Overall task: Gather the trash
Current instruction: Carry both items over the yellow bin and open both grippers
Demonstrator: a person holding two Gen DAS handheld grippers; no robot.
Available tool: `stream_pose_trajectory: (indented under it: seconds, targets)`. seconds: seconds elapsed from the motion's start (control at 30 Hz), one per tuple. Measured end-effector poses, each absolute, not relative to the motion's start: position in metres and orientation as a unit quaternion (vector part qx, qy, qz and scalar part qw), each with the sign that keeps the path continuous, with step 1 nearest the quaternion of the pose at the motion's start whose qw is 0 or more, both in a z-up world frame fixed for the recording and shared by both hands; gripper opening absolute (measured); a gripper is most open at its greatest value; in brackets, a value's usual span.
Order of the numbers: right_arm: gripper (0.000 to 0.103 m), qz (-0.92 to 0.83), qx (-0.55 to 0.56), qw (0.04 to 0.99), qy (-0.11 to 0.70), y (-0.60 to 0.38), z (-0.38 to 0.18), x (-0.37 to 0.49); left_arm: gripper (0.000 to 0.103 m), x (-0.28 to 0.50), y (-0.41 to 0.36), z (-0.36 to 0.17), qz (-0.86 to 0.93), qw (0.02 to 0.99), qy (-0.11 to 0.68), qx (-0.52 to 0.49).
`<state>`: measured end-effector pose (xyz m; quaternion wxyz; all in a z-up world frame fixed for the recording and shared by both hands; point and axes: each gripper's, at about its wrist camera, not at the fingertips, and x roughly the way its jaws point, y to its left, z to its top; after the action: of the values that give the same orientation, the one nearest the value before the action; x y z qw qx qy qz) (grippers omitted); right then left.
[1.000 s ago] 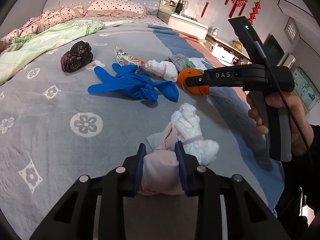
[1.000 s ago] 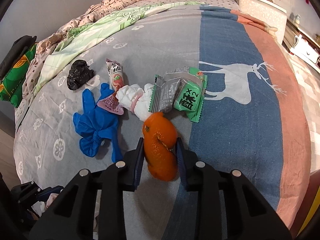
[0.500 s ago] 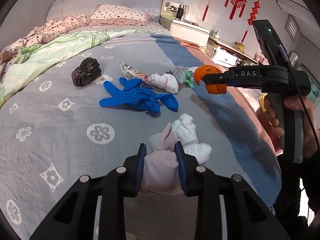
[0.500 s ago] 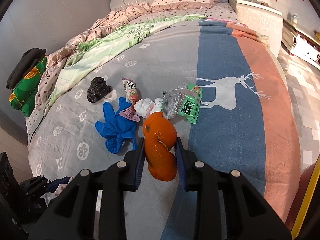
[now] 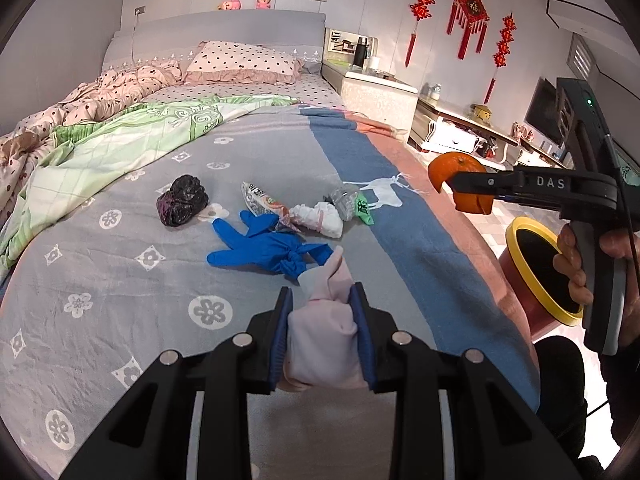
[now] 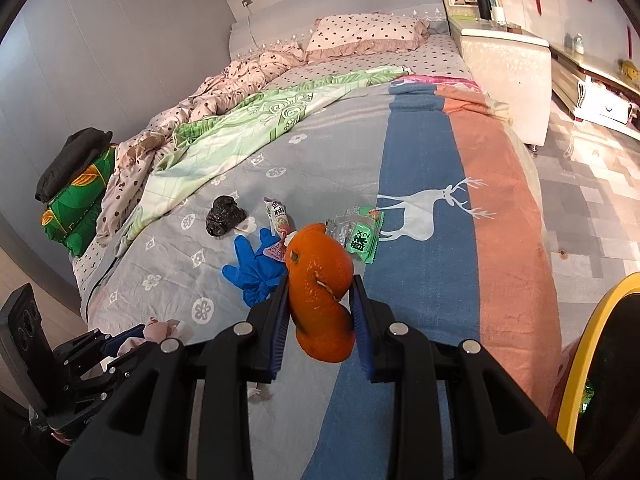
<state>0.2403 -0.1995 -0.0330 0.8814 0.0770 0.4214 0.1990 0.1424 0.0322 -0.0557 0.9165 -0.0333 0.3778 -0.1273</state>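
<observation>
My left gripper (image 5: 323,312) is shut on a pale pink wad of tissue (image 5: 324,336), held up above the bed. My right gripper (image 6: 320,304) is shut on a piece of orange peel (image 6: 320,292); in the left wrist view the orange peel (image 5: 460,182) hangs beyond the bed's right edge, above a red bin with a yellow rim (image 5: 536,276). Left on the bedspread are a blue glove (image 5: 268,248), a black crumpled bag (image 5: 182,204), a snack wrapper (image 5: 264,204), a white tissue wad (image 5: 320,216) and a green packet (image 6: 360,240).
The bed carries a green quilt (image 5: 132,140) and pink spotted bedding (image 5: 120,88) at its far left. A white nightstand (image 6: 504,56) and low cabinets (image 5: 460,132) line the right side. The bin's yellow rim (image 6: 588,344) shows at the lower right of the right wrist view.
Both grippers have risen and drawn back from the bed with their loads. The right one swung right with the peel to over the bin. The white tissue wad near the left gripper is gone from view.
</observation>
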Motion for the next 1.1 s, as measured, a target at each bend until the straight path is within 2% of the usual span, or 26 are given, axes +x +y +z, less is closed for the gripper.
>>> stream_pose_trajectory:
  seconds: [0.47, 1.1]
  targets:
    - [0.028, 0.167, 0.103, 0.908, 0.369, -0.275, 0.024, 0.198, 0.028, 0.143, -0.025, -0.008, -0.152, 0.928, 0.338, -0.024]
    - [0.028, 0.091, 0.158, 0.935, 0.304, -0.410, 0.072, 0.147, 0.028, 0.155, -0.147, 0.047, -0.233, 0.926, 0.297, 0.010]
